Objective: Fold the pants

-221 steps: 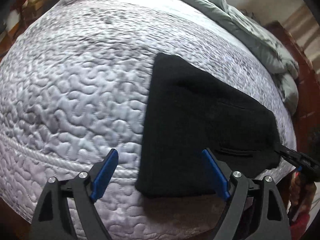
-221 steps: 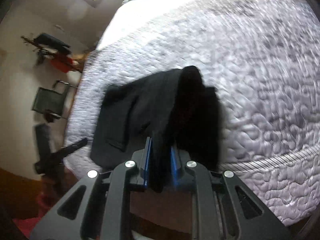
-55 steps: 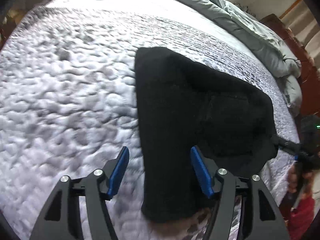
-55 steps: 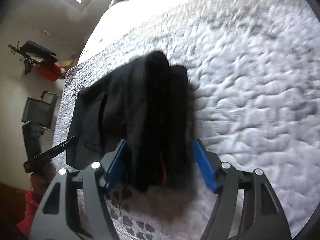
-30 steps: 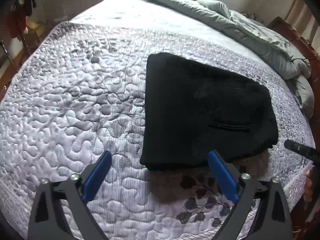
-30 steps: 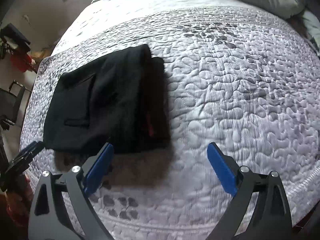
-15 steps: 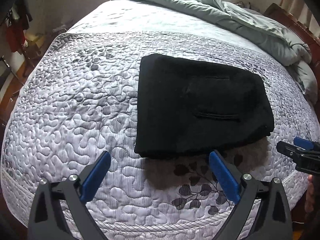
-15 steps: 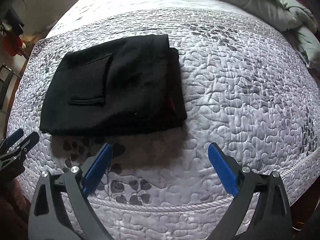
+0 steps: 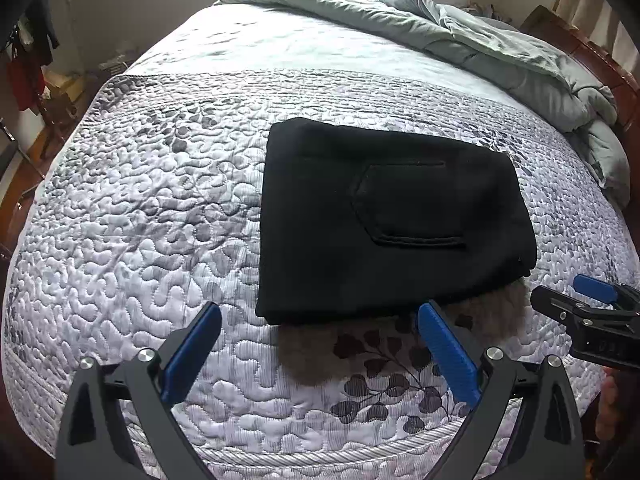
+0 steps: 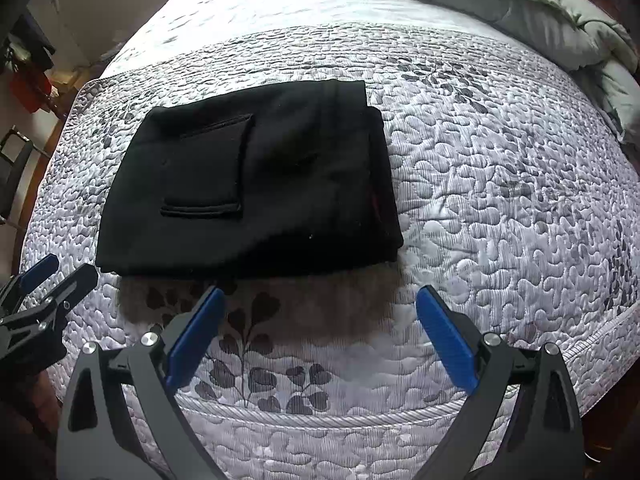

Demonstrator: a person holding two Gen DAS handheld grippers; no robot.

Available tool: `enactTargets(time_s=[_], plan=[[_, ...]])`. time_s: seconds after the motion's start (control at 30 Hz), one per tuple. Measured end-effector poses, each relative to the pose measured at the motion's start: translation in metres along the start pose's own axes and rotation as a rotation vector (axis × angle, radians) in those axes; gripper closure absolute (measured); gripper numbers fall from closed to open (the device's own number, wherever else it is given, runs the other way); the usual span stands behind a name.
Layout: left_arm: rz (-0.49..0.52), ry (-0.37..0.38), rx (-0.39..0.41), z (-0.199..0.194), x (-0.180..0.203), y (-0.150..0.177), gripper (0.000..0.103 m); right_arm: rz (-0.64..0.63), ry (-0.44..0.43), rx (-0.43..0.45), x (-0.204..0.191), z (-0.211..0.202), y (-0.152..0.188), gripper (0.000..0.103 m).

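Bed: you have a quilted bedspread (image 9: 160,208) in pale grey-lilac under both cameras, stitched in a pebbled pattern with dark leaf prints near the front edge.
Comforter: a grey-green comforter (image 9: 460,36) lies bunched along the far side of the bed, well apart from the work.
Pants: your black pants (image 9: 384,224) lie flat on the bedspread as a folded rectangle, a back pocket (image 10: 208,172) facing up (its stitched outline is plain in both views). In the right wrist view the folded layers (image 10: 380,184) stack along the right-hand edge, with a small red fleck showing between them.
Left gripper: your left gripper (image 9: 320,344) hangs over the front edge of the bed, its blue pads spread wide and holding nothing; the near edge of the pants sits just beyond the fingertips, not touched. It also shows at the left edge of the right wrist view (image 10: 60,276).
Right gripper: your right gripper (image 10: 320,328) is likewise gaping wide and empty, just short of the pants' near edge. From the left wrist view you see its tips (image 9: 580,296) at the right, beside the pants' corner.
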State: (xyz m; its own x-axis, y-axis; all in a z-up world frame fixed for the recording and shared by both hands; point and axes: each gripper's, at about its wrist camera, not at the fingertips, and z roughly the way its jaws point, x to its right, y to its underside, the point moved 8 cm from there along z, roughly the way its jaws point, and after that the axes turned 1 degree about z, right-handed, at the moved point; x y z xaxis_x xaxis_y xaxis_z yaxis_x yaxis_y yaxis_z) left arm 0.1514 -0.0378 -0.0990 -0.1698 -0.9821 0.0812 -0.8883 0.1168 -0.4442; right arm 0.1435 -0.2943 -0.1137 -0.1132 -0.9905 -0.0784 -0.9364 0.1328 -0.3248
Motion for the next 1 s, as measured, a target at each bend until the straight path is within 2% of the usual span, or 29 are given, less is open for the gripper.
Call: enactTargets(time_s=[0.83,1.0], plan=[[0.023,0.007,0.004,0.003,0.005,0.0,0.004,0.028,-0.002,-0.036,0.007,0.016,0.002,0.007],[0.007,0.014,-0.017,0.005,0.004,0.001,0.004,0.033,-0.003,-0.033,0.007,0.014,0.002,0.007]])
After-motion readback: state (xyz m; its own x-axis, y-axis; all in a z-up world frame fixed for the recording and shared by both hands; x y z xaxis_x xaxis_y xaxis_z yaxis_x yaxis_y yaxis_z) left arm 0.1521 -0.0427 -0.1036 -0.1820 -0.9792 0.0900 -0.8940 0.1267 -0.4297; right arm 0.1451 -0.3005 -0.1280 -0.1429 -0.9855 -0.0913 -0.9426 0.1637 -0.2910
